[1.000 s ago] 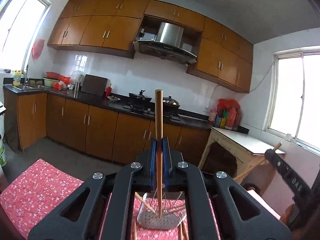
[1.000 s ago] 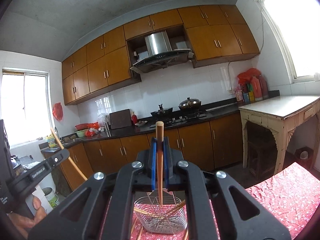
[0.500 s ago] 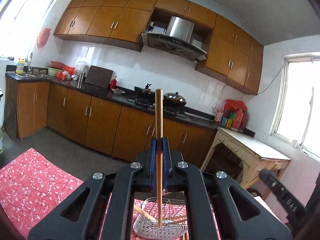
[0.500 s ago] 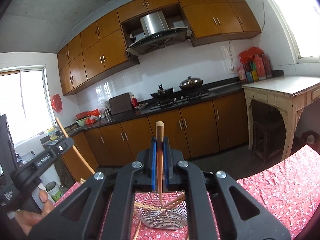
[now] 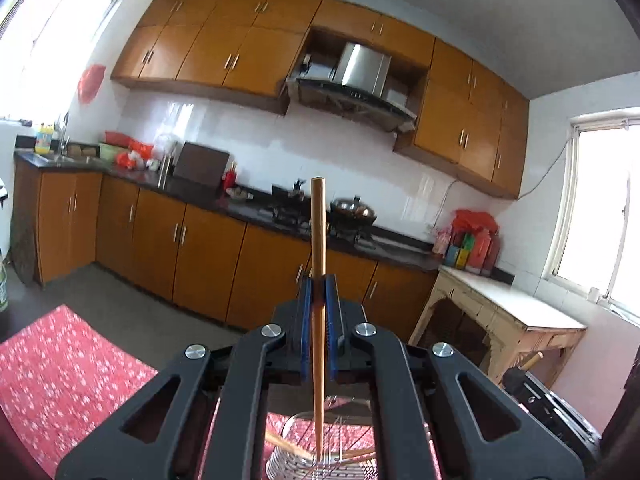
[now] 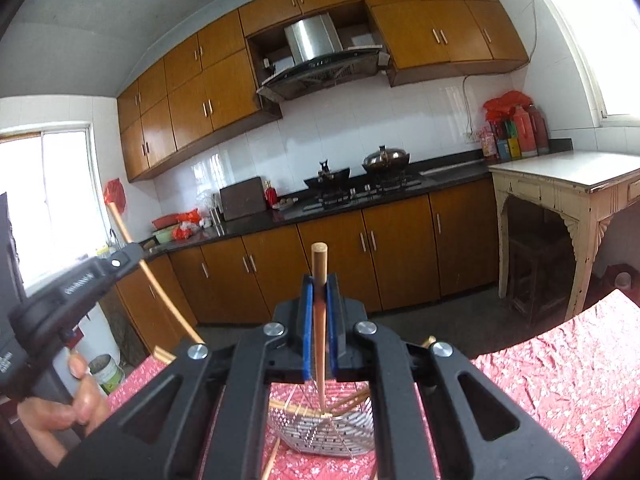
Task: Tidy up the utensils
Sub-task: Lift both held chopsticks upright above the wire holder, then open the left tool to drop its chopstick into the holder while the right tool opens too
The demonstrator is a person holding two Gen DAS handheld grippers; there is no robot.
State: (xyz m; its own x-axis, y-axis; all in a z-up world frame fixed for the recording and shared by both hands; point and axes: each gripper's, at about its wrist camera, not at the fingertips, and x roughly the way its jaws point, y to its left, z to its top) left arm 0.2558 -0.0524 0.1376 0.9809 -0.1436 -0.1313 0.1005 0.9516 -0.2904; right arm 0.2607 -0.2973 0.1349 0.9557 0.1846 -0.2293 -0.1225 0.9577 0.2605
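Note:
My left gripper [image 5: 319, 294] is shut on a wooden chopstick [image 5: 318, 240] that stands upright, its thin tip reaching down into the metal wire basket [image 5: 296, 460] on the red floral tablecloth [image 5: 60, 372]. My right gripper [image 6: 319, 296] is shut on a second upright chopstick [image 6: 319, 268], tip down in the same wire basket [image 6: 320, 432]. Several more chopsticks [image 6: 296, 407] lie inside the basket. In the right wrist view the left gripper [image 6: 120, 260] with its chopstick shows at the left, held by a hand [image 6: 60, 412].
Beyond the table runs a kitchen counter [image 5: 192, 196] with a stove and pots [image 6: 384, 158] over brown cabinets. A worn white side table [image 6: 568, 172] stands at the right. A loose chopstick [image 6: 272, 456] lies on the cloth beside the basket.
Both grippers have sunk toward the basket, so the chopstick tips now reach lower into it. Both grips stay the same.

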